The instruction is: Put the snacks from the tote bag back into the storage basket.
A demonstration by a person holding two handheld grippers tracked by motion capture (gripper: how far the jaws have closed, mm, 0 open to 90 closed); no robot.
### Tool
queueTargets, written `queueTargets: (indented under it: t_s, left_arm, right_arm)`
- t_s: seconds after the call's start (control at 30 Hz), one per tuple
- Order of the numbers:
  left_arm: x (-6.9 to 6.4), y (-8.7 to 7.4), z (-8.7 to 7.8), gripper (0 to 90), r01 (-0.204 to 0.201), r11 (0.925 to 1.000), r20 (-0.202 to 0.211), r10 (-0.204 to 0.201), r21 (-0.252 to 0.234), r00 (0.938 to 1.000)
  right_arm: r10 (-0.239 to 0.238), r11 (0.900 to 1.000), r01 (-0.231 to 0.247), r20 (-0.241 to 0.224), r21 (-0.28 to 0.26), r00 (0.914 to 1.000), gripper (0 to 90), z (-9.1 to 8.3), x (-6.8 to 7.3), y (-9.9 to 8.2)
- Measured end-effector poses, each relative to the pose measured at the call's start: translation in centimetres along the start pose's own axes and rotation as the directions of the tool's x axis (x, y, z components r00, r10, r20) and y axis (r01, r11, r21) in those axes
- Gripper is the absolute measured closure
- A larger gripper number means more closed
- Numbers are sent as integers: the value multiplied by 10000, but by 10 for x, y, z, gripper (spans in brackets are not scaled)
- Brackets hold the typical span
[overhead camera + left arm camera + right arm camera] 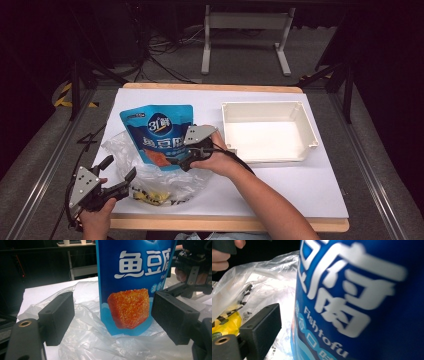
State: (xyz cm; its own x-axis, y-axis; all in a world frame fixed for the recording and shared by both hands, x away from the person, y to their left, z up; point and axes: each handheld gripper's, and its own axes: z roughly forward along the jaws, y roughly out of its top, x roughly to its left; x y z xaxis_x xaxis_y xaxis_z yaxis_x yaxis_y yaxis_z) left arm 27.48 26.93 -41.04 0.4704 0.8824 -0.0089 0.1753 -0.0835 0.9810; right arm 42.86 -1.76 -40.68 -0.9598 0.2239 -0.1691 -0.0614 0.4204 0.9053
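A blue fish-tofu snack bag (157,131) stands upright on the table's left half, its base resting on a crumpled clear plastic bag (150,182). My right gripper (178,162) is shut on the blue bag's lower right edge. In the right gripper view the blue bag (357,302) hides one jaw, and the other black finger (260,326) shows at its left. My left gripper (120,168) is open near the front left corner, beside the plastic bag. It faces the blue bag (132,290) without touching it, and the plastic bag (87,340) lies below its jaws.
An empty white tray (305,127) sits on the table's right half. Something with yellow print (150,197) lies inside the plastic bag near the front edge. A person's forearm (265,200) crosses the front middle of the table. Cables and a stand are on the floor beyond.
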Motion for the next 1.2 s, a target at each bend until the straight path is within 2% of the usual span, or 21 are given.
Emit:
queueTargets:
  t_s: [0.17,0.27,0.53,0.77,0.87,0.93,1.1,1.2]
  left_arm:
    - [0,0,1,195,5,10000,31,-5,-16,10000]
    - [0,0,0,195,14,10000,19,-14,-15,10000]
    - [1,0,1,195,49,10000,-7,-49,-27,10000]
    - [0,0,0,194,28,10000,-21,-28,-44,10000]
    - [0,0,1,194,27,10000,-23,-27,-45,10000]
    - [0,0,1,194,26,10000,-28,-26,-51,10000]
    - [0,0,1,194,16,10000,-27,-16,-58,10000]
    - [0,0,1,194,8,10000,-32,-8,-57,10000]
  right_arm:
    - [-94,9999,94,-59,55,9999,93,6,1,-2]
    - [138,9998,-136,-120,154,9998,99,7,1,-4]
    - [280,9996,-279,-123,71,9995,124,10,-1,-5]
    - [151,9998,-151,22,144,9999,245,9,-1,-3]
    - [232,9996,-230,-110,148,9997,282,10,-2,-4]
    - [268,9995,-263,-375,150,9989,324,11,-4,-4]
    - [171,9993,-150,-597,353,9981,446,9,-4,-2]
    - [73,9989,-42,-666,477,9978,489,8,-5,0]
